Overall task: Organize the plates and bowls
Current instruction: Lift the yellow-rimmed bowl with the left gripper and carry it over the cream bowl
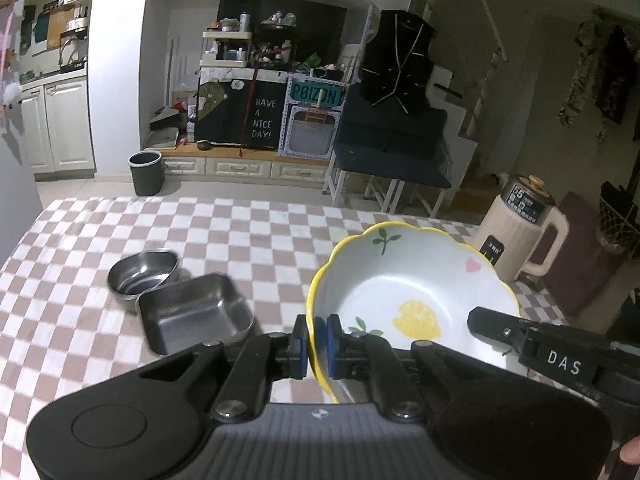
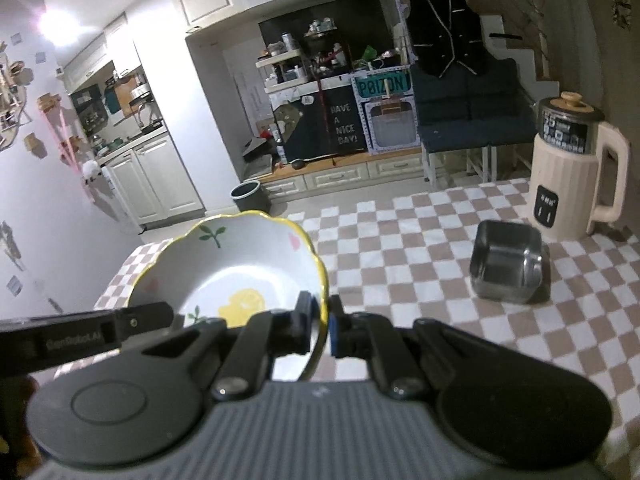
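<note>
Above checkered tablecloth [image 1: 248, 232] we held white bowl [image 1: 416, 280] with yellow scalloped rim, clear of cloth; our left gripper [image 1: 317, 344] pinched bowl's left rim, blue pads [image 1: 334, 344] clamped either side of wall; our right gripper [image 2: 325, 326] clamped opposite rim same way; round steel bowl [image 1: 142, 274] touched square steel tray [image 1: 196, 312] on cloth, left of held bowl; cream kettle [image 2: 576, 176] stood near table's far right edge; grey bin [image 1: 146, 172] sat on floor beyond table.
</note>
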A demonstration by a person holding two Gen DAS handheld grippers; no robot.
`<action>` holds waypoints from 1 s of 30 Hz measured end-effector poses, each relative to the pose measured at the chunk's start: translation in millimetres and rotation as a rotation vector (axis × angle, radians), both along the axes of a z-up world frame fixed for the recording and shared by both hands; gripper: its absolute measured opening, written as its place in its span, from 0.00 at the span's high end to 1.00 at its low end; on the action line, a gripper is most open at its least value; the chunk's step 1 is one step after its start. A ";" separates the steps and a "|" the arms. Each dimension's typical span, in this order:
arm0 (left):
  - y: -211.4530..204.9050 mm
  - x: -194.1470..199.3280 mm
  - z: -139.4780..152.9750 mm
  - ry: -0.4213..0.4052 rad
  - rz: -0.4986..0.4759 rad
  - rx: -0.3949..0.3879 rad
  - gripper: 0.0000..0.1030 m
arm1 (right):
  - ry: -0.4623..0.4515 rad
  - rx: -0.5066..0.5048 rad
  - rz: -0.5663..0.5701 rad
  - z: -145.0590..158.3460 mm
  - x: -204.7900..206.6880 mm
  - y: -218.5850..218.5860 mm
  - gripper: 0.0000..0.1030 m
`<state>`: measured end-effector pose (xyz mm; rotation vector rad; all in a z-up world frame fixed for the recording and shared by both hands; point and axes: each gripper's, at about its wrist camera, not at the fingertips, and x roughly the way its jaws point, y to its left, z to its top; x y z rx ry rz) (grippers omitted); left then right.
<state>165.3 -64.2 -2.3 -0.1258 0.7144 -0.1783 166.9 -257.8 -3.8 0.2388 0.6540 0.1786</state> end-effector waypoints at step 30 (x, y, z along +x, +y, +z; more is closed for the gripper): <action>120.3 -35.6 -62.3 0.114 0.151 0.015 0.93 | 0.179 0.015 0.215 -66.8 -4.8 113.3 0.91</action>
